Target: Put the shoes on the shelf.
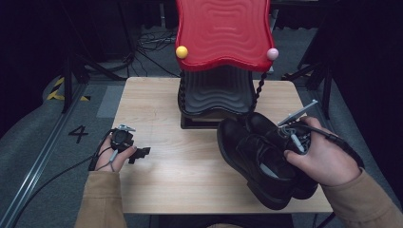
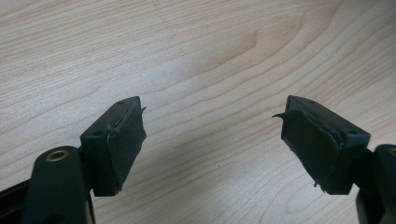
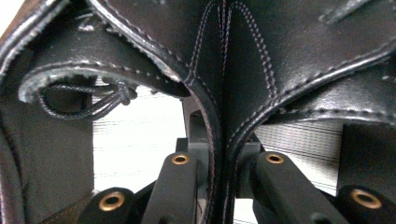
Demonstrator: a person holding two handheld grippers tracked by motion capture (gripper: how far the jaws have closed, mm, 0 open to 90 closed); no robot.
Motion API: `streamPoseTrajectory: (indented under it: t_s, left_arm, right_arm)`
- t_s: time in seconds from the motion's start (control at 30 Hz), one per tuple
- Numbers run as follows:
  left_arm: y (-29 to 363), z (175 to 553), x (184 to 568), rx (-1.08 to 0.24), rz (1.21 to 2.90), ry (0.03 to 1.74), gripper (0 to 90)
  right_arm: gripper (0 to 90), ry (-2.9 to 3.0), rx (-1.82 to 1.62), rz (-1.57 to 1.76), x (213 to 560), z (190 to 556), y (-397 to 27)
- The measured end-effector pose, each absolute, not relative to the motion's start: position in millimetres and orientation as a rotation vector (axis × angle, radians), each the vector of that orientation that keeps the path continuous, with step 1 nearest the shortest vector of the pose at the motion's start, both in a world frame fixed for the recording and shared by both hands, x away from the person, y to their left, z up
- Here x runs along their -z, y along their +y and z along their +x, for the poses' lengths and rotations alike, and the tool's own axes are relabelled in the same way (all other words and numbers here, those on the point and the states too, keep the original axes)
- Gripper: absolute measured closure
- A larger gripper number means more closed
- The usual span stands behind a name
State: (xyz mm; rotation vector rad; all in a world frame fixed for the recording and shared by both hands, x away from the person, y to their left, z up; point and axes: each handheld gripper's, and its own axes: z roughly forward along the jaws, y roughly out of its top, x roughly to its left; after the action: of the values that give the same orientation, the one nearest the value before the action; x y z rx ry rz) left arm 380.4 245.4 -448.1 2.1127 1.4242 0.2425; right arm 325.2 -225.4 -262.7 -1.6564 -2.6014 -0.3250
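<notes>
Clamped on both black leather lace-up shoes (image 1: 259,156) by their pinched inner collars, right gripper (image 1: 294,137) lifts them over the pale wooden table (image 1: 190,175); that thin pinch could let one slip.

Two black leather shoes (image 1: 259,156) hang pinched together in the right gripper (image 1: 290,135), their stitched inner walls pressed side by side between its jaws. Their toes point away from the gripper, soles tilted down towards the table (image 1: 190,180).
</notes>
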Motion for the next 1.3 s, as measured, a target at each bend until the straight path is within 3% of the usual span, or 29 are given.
streamPoseTrajectory:
  t_s: [1.3]
  left_arm:
    - [250.6, 375.2, 447.2, -0.241, 2.099, 1.439, 22.0]
  right_arm:
    - [83.0, -2.659, 0.534, -1.706, 117.3, 322.4, -236.9]
